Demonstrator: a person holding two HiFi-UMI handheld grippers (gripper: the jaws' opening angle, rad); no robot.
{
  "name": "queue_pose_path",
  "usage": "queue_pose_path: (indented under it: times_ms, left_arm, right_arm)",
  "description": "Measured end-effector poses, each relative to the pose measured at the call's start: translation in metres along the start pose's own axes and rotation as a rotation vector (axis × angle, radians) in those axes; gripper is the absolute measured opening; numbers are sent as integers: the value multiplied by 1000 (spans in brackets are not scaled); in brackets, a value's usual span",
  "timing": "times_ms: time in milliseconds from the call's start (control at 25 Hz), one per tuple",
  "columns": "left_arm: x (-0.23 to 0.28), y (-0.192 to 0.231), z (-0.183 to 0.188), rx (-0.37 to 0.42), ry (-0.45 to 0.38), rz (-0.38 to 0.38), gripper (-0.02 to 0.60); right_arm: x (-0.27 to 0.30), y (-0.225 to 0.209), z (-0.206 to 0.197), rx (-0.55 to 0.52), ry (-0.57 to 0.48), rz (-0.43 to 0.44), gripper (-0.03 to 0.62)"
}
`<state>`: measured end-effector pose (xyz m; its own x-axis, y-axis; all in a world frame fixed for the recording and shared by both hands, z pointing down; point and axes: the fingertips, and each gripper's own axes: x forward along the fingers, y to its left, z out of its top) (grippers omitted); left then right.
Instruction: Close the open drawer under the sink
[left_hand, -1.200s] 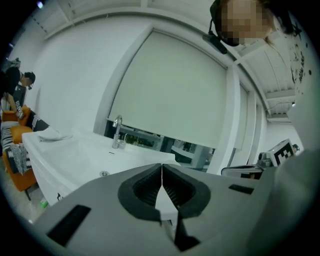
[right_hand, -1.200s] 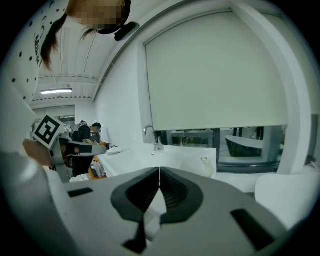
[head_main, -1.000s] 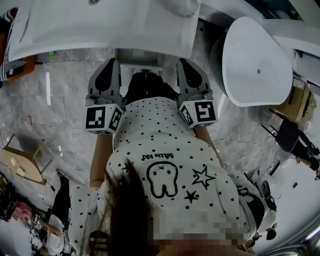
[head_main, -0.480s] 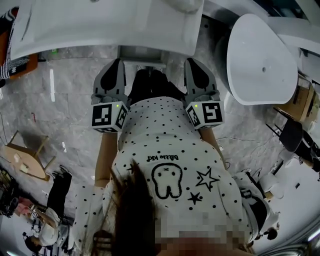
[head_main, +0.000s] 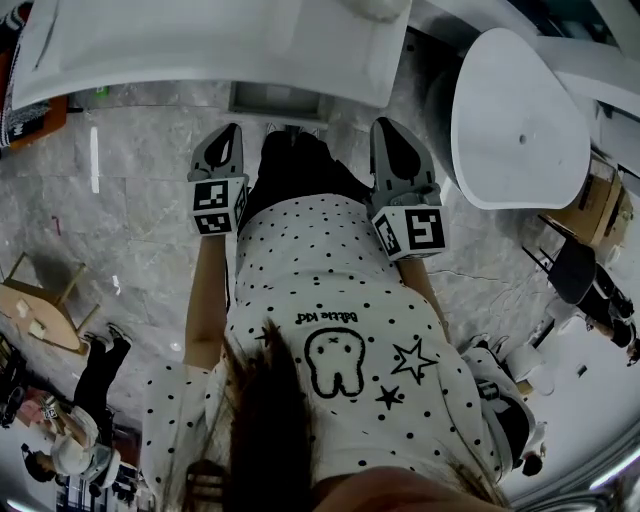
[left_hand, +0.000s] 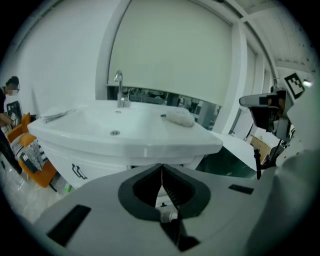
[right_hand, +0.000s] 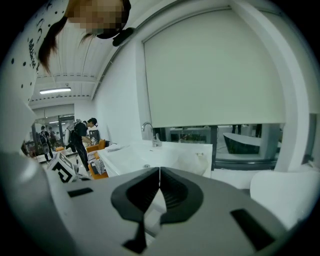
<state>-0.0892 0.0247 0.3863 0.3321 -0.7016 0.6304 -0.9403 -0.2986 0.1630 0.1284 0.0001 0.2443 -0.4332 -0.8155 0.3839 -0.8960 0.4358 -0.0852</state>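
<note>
The white sink (head_main: 200, 45) fills the top of the head view, and the open drawer (head_main: 277, 100) juts out from under its front edge. My left gripper (head_main: 231, 129) hangs low in front of the drawer's left side, jaws shut with nothing between them. Level with it, my right gripper (head_main: 384, 123) stands at the drawer's right side, shut and empty too. In the left gripper view the shut gripper (left_hand: 161, 168) points at the sink (left_hand: 125, 132) just under its rim; the drawer is mostly hidden behind it. In the right gripper view the gripper (right_hand: 159, 172) points over the sink (right_hand: 145, 157) and its tap (right_hand: 148, 132).
A white oval tub (head_main: 515, 120) stands on the marble floor (head_main: 130, 200) at the right. A wooden stool (head_main: 45, 320) and standing people (head_main: 70, 440) are at the lower left. A cabinet front with a handle (left_hand: 77, 171) sits left of the drawer.
My left gripper has dropped lower towards the floor and tilted down, so it looks smaller in the head view. The right gripper has kept its place.
</note>
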Motion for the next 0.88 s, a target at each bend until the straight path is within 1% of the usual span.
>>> queue_pose_path:
  times_ms: [160, 280, 360, 400, 480, 680, 760, 880]
  left_arm:
    - [19, 3, -50, -47, 123, -6, 9]
    - [40, 9, -87, -61, 193, -5, 14]
    - [56, 10, -109, -70, 236, -12, 63]
    - [64, 10, -120, -79, 253, -16, 66]
    - [80, 5, -140, -95, 281, -23, 66]
    - [110, -12, -183, -108, 342, -35, 68]
    - [122, -15, -198, -108, 350, -40, 85]
    - [141, -15, -210, -91, 340, -25, 94]
  right_arm:
    - [0, 2, -6, -7, 28, 13, 14]
    - [4, 7, -14, -6, 52, 31, 14]
    - [8, 10, -19, -7, 65, 45, 15]
    - [10, 12, -23, -7, 73, 51, 14]
    - [15, 14, -30, -7, 92, 59, 14]
    - [23, 14, -49, 15, 135, 68, 14]
    - [24, 17, -57, 17, 150, 72, 15]
    - [27, 12, -69, 32, 166, 62, 14]
